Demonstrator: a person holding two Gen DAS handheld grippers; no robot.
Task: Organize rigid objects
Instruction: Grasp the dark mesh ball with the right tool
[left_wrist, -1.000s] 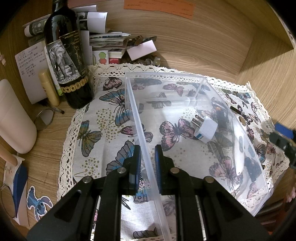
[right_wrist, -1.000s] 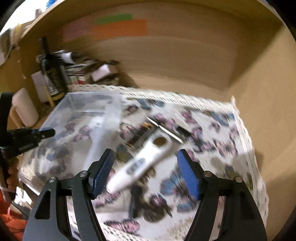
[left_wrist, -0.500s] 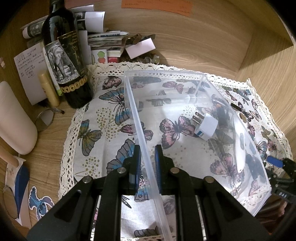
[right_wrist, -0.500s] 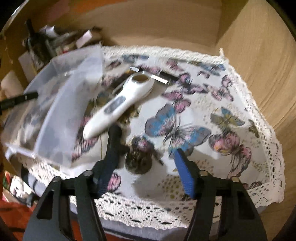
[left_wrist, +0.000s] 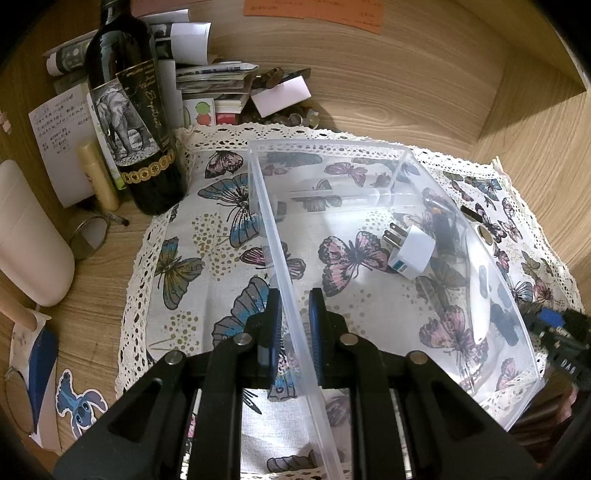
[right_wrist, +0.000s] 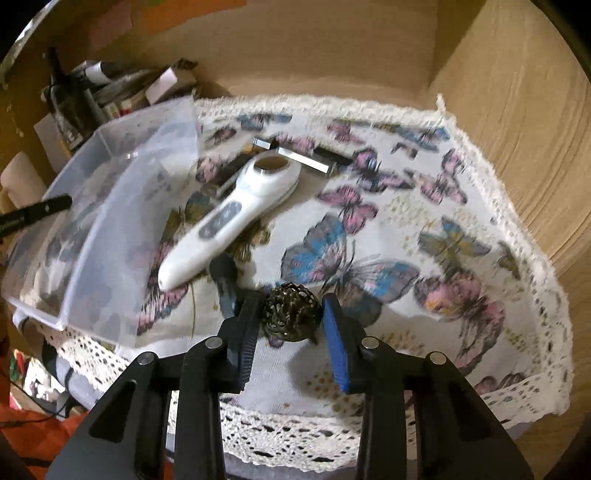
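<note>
Right wrist view: the openwork metal ball (right_wrist: 291, 312) lay on the butterfly-print cloth (right_wrist: 369, 229), near its front lace edge and between the pads of my right gripper (right_wrist: 291, 325). The jaws stood close on either side of the ball; whether both pads already pressed it I could not tell.

Left wrist view: my left gripper (left_wrist: 294, 332) was clamped on the near wall of the clear plastic bin (left_wrist: 332, 147), which sat on the same cloth. Inside the bin lay one white plug adapter (left_wrist: 410, 251).

I judged the sorting to be at an early stage: one item binned, the ball at the point of pickup. Not yet binned beside the bin were a white handheld device (right_wrist: 229, 218), a silver bar (right_wrist: 303, 158) just behind its head, and some dark pieces too blurred to name.

Surroundings: a wood-grain desktop (left_wrist: 92, 314) enclosed by wooden panels. At the back left stood a dark wine bottle (left_wrist: 136, 122) with an elephant label, stacked papers (left_wrist: 210, 77), and a handwritten note (left_wrist: 59, 129); an orange sheet (left_wrist: 314, 11) was fixed to the back panel.
</note>
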